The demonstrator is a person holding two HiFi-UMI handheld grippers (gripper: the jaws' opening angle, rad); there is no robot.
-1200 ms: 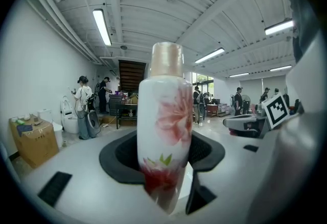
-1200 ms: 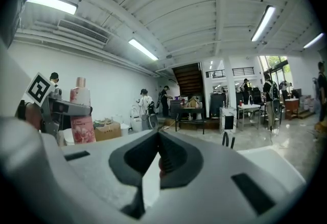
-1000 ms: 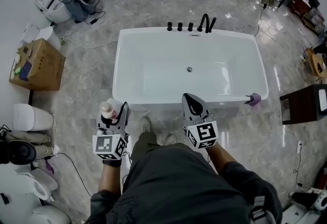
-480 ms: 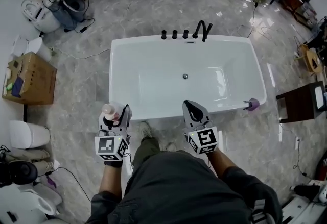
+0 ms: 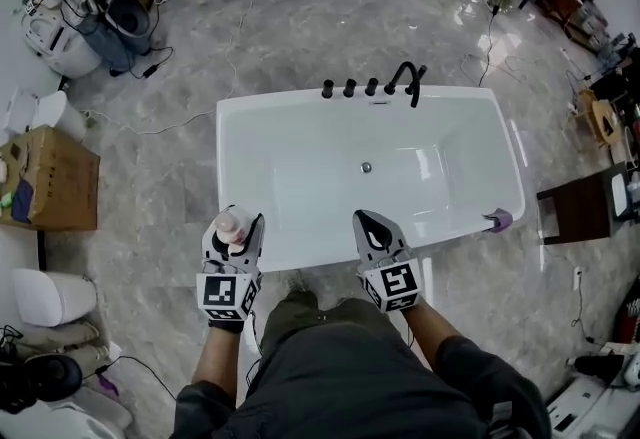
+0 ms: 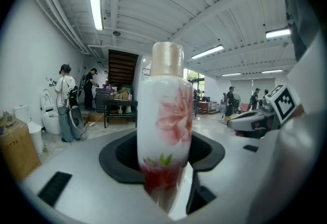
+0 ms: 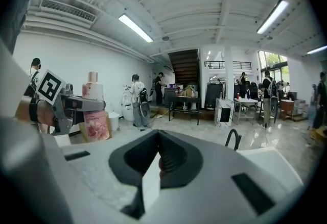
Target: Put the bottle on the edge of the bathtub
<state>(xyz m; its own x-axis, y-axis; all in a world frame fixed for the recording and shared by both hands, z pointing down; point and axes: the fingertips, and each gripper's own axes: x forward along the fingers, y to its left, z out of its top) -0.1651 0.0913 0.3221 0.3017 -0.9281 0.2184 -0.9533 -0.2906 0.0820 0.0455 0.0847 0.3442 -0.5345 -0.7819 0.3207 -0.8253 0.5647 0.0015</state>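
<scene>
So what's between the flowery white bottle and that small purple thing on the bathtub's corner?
Between the flowery white bottle and the purple thing, the head view shows only the closed right hand-held gripper over the white bathtub's bare near rim.

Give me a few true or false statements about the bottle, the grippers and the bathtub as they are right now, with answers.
1. The left gripper holds the bottle upright. True.
2. The bottle stands on the rim of the bathtub. False: it is clamped between the left gripper's fingers, not set down.
3. The right gripper is shut with nothing between its fingers. True.
4. The black faucet is on the bathtub's near rim. False: it is on the far rim.
</scene>
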